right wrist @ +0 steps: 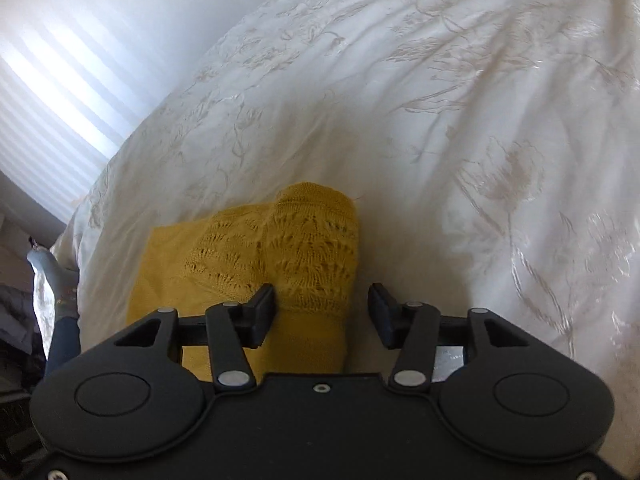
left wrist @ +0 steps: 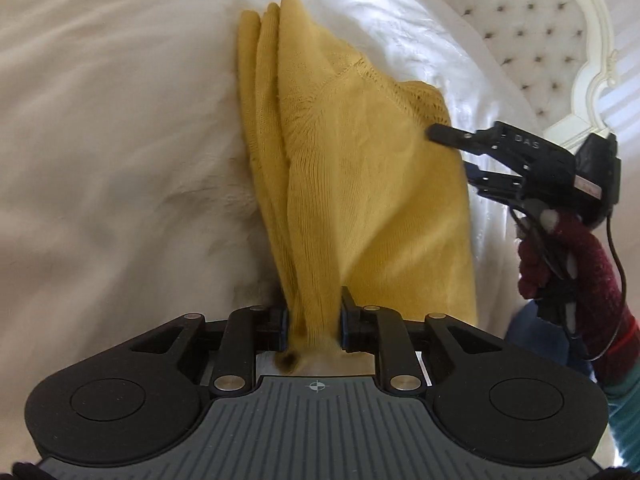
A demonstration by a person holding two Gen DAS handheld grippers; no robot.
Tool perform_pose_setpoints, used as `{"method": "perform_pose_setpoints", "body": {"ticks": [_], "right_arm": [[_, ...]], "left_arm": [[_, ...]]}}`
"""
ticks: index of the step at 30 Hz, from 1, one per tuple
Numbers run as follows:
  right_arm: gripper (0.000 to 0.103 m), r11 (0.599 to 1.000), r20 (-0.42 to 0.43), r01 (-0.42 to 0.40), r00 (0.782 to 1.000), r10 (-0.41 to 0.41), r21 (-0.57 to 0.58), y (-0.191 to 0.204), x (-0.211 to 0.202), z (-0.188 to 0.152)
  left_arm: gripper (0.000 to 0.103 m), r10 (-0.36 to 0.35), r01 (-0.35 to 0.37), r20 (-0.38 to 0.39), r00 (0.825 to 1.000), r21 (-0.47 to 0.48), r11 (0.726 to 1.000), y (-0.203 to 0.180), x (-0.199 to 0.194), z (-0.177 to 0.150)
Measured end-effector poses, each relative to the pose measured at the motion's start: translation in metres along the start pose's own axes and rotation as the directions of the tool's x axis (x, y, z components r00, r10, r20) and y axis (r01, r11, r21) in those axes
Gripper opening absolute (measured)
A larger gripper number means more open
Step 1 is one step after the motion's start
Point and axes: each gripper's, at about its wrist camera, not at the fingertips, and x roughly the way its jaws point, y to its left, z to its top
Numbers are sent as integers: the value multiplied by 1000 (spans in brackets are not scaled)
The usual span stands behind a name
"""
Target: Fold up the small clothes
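Observation:
A mustard-yellow knit garment (left wrist: 360, 168) lies partly folded on the white bedspread (left wrist: 100, 140). My left gripper (left wrist: 314, 320) is shut on a bunched end of it, and the cloth stretches away from the jaws. My right gripper (left wrist: 452, 152) is open at the garment's right edge, one finger above the cloth, one below. In the right wrist view the right gripper (right wrist: 322, 304) is open over the garment's lace-patterned end (right wrist: 280, 248), with its left finger (right wrist: 260, 304) on the cloth.
A tufted headboard (left wrist: 520, 20) with a carved white frame stands at the upper right. The embroidered bedspread (right wrist: 440, 100) stretches far ahead. The bed's edge and a striped lit wall (right wrist: 60, 80) are at the left. The person's red-gloved hand (left wrist: 568, 256) holds the right gripper.

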Motion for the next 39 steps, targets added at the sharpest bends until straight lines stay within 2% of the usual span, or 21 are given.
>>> {"method": "perform_pose_setpoints", "body": {"ticks": [5, 9, 10, 12, 13, 16, 18, 20, 23, 25, 26, 28, 31, 32, 34, 37, 39], "right_arm": [[61, 1000, 86, 22, 996, -20, -15, 5, -30, -7], [62, 994, 155, 60, 987, -45, -93, 12, -48, -18], [61, 990, 168, 61, 985, -39, -127, 17, -51, -19], [44, 976, 180, 60, 983, -22, -209, 28, -55, -25], [30, 967, 176, 63, 984, -19, -247, 35, -54, -28], [26, 934, 110, 60, 994, -23, -351, 55, -43, -42], [25, 935, 29, 71, 997, -65, -349, 54, -26, -51], [18, 947, -18, 79, 996, -89, -311, 45, -14, -53], [17, 959, -22, 66, 997, -75, -277, 41, -16, -49], [17, 959, -26, 61, 997, -71, -277, 39, -15, -52], [17, 959, -26, 59, 997, -69, -276, 38, -15, -53], [17, 964, -26, 52, 998, -61, -263, 37, -17, -52], [20, 967, -18, 38, 999, -44, -252, 38, -22, -50], [28, 964, -7, 33, 999, -36, -264, 41, -26, -49], [36, 943, 56, 52, 998, -35, -327, 54, -36, -48], [37, 907, 133, 87, 990, -35, -413, 73, -38, -42], [37, 907, 140, 90, 990, -35, -411, 77, -27, -33]], "left_arm": [[26, 75, -80, 44, 996, 117, 990, -16, -27, 6], [35, 54, -76, 154, 987, 143, 987, -37, -50, 15], [36, 52, -80, 183, 982, 147, 986, -40, -51, 22], [39, 60, -104, 239, 969, 177, 979, -48, -46, 37], [40, 73, -124, 258, 963, 187, 975, -52, -40, 46], [44, 63, -128, 306, 950, 198, 972, -59, -28, 63], [47, 53, -127, 325, 944, 211, 969, -65, -12, 76], [47, 60, -141, 333, 941, 227, 964, -72, 6, 90], [47, 75, -170, 344, 936, 254, 952, -76, 29, 104], [47, 96, -199, 365, 926, 257, 946, -66, 33, 104], [47, 138, -239, 368, 920, 244, 940, -58, 33, 102], [46, 255, -328, 324, 911, 194, 924, -38, 41, 99], [49, 297, -352, 317, 901, 134, 926, -14, 39, 89], [50, 286, -338, 313, 905, 123, 933, -8, 37, 86], [50, 257, -294, 310, 916, 81, 952, 3, 29, 81], [50, 250, -284, 313, 916, 66, 957, 5, 27, 78], [50, 262, -302, 316, 912, 83, 950, 1, 28, 77]]}}
